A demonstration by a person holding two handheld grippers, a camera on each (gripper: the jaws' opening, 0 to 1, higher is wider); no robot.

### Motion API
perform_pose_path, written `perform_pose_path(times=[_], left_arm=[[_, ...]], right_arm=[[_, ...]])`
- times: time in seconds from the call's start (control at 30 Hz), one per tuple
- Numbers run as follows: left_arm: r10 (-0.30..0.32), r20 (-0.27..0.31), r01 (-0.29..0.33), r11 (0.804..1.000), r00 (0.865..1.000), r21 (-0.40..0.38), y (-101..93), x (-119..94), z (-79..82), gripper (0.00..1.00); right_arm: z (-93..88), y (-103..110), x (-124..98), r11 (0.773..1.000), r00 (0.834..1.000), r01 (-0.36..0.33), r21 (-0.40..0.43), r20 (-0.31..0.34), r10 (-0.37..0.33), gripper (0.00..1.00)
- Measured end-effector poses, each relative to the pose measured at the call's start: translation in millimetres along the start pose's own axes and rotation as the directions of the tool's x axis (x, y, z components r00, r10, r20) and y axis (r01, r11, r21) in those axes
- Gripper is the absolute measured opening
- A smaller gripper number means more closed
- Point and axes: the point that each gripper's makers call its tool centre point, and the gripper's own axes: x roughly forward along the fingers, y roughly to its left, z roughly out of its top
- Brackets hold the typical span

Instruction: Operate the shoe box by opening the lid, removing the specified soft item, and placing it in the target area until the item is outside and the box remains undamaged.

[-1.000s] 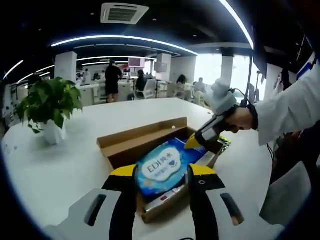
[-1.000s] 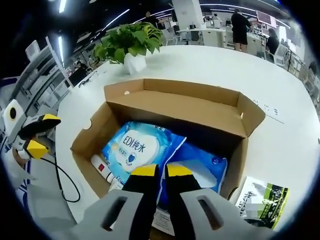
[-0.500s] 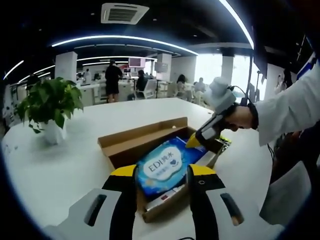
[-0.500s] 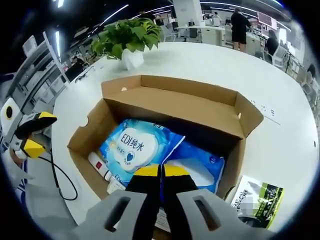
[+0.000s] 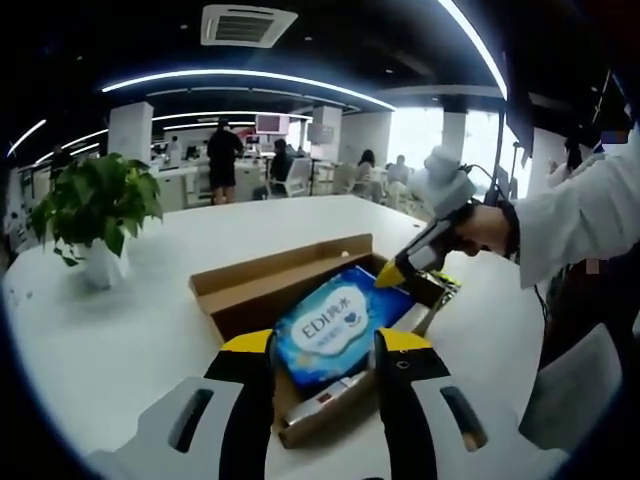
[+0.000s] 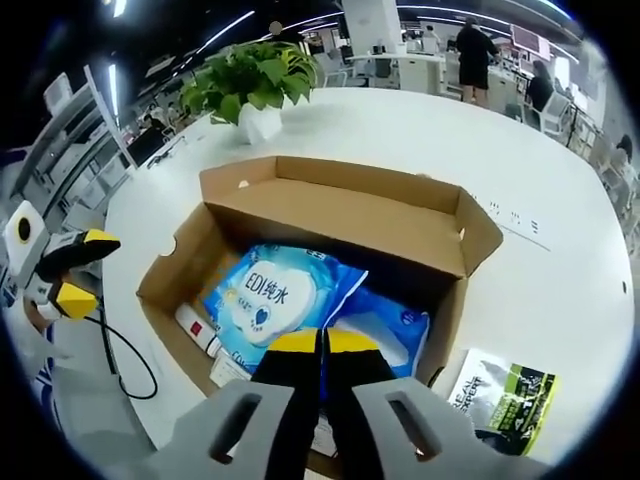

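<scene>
Your right gripper (image 6: 321,340) is clenched on the edge of the blue wipes pack (image 6: 280,295), which lies inside the open shoe box (image 6: 340,215) on the white table (image 6: 560,280), lid folded back. Your left gripper (image 5: 325,345) hangs with its jaws spread wide just short of the box's near end. A potted plant (image 6: 250,85) stands beyond the box and a green-and-black packet (image 6: 505,400) lies beside it.

The right gripper (image 6: 322,340) hides the near edge of the blue pack (image 6: 385,330), so any grip is unclear
</scene>
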Motion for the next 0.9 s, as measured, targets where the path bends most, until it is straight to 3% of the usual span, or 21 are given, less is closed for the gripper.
perform_pose_path(times=[0.63,0.8,0.9], left_arm=[[-0.018,-0.028,0.017,0.999,0.999,-0.039,-4.6,20.9,0.2,0.39],[-0.013,-0.059,0.006,0.994,0.998,-0.11,2.3,35.7,-2.5,0.37],[-0.028,-0.104,0.011,0.987,0.994,-0.158,3.3,48.7,-8.0,0.29]], right_arm=[[-6.7,-21.5,-17.6,0.999,0.999,0.037,0.003,-0.001,-0.037,0.0],[-11.3,-30.8,-22.4,0.999,0.999,0.048,0.012,-0.001,-0.048,0.0],[-12.6,-32.3,-22.6,0.999,0.999,0.045,0.02,0.003,-0.045,0.0]])
